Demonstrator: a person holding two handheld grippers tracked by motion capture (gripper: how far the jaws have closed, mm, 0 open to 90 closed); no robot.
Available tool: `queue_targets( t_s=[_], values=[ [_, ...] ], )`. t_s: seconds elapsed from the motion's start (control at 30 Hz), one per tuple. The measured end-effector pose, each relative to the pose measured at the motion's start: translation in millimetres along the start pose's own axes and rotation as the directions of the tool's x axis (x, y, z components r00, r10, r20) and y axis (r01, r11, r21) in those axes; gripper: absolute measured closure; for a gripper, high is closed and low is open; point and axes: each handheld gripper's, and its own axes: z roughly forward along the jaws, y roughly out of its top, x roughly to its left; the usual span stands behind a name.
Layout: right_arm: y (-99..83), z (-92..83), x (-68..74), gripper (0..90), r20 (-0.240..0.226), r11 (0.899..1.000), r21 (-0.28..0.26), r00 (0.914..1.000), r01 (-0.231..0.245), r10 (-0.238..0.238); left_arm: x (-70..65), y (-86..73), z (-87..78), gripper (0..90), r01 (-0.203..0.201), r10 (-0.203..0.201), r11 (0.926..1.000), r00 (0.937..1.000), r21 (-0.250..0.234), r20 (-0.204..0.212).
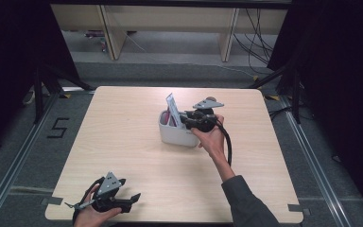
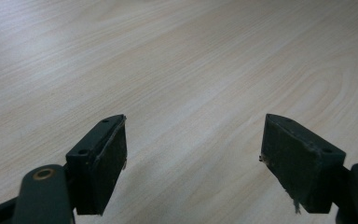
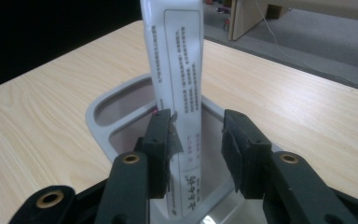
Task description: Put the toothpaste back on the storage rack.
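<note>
Standing between the right tool (image 3: 198, 140) pads (in the holder (image 3: 103, 112)), the tube (image 3: 179, 70).

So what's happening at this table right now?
A person works with a gripper in each hand. The right gripper is at a white holder near the table's middle, its jaws either side of a white tube standing in it; a gap shows on one side, so the tube looks let go rather than clamped. The left gripper rests open near the table's front edge, holding nothing.
</note>
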Motion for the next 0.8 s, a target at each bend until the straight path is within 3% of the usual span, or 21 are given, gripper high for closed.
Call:
queue_targets(
  t_s=[0.03,0.07,0.1,0.13,0.23,0.3,0.33,0.37,0.4,0.47,0.5,0.53,0.7,0.8],
  values=[
    [-0.9,-0.7,-1.9,59.5,-0.003,1.0,0.0,0.9997,0.022,-0.022,-0.1,-0.1,0.1,22.0,0.001,-0.001,1.0,1.0,0.0,0.0],
    [-2.9,-2.0,-0.3,58.3,0.001,1.0,-0.002,1.0,-0.003,0.003,-0.1,-0.2,0.3,22.0,0.0,0.0,1.0,1.0,-0.003,-0.002],
    [-3.6,-3.2,-3.0,56.8,-0.011,1.0,-0.008,0.9997,0.023,-0.024,-0.1,-0.3,0.4,22.0,0.001,-0.001,1.0,1.0,-0.005,-0.001],
    [-4.8,-5.7,-1.5,55.2,-0.005,1.0,-0.008,1.0,-0.004,0.004,-0.2,-0.3,0.5,22.0,0.003,-0.003,1.0,1.0,-0.003,0.0],
    [-6.1,-13.6,-4.3,51.1,-0.013,1.0,-0.02,0.9998,0.011,-0.012,-0.1,-0.5,0.6,22.0,0.002,-0.002,1.0,1.0,-0.003,-0.001],
    [-6.6,-20.5,-3.9,49.0,-0.009,1.0,-0.023,0.9999,-0.008,0.007,0.0,-0.4,0.5,22.0,0.002,-0.002,1.0,1.0,-0.002,-0.001],
    [-6.5,-23.3,-5.6,48.1,-0.005,0.999,-0.031,0.9999,0.01,-0.01,-0.1,-0.3,0.4,22.0,0.001,-0.001,1.0,1.0,-0.003,-0.001],
    [-6.9,-26.6,-4.3,47.0,-0.015,1.0,-0.023,0.9998,-0.016,0.015,-0.2,-0.2,0.4,22.0,0.001,-0.001,1.0,1.0,-0.003,-0.001],
    [-6.8,-30.3,-7.1,46.4,-0.007,1.0,-0.022,0.9999,0.015,-0.015,-0.2,-0.2,0.3,22.0,0.001,-0.001,1.0,1.0,-0.003,-0.001],
    [-8.7,-37.0,-6.3,45.1,-0.008,1.0,-0.019,0.9998,-0.02,0.02,0.0,-0.3,0.5,22.0,0.001,-0.001,1.0,1.0,-0.001,-0.002],
    [-9.4,-39.8,-8.7,44.3,-0.005,1.0,-0.02,1.0,0.002,-0.002,-0.2,-0.4,0.9,22.0,0.006,-0.006,1.0,1.0,-0.005,-0.003],
    [-11.1,-41.4,-8.2,43.6,-0.031,0.999,-0.014,0.999,-0.033,0.032,-0.2,-0.4,0.8,22.0,0.006,-0.006,1.0,1.0,-0.006,-0.003],
    [-18.9,-52.6,-14.7,40.9,-0.026,1.0,-0.003,0.9994,-0.024,0.024,-0.2,-0.3,0.8,22.0,0.008,-0.008,0.9999,1.0,-0.008,-0.005],
    [-23.7,-59.2,-17.6,40.7,-0.017,0.999,0.015,0.9985,-0.052,0.053,-0.2,-0.4,0.9,22.0,0.009,-0.009,0.9999,0.9999,-0.008,-0.005]
  ],
)
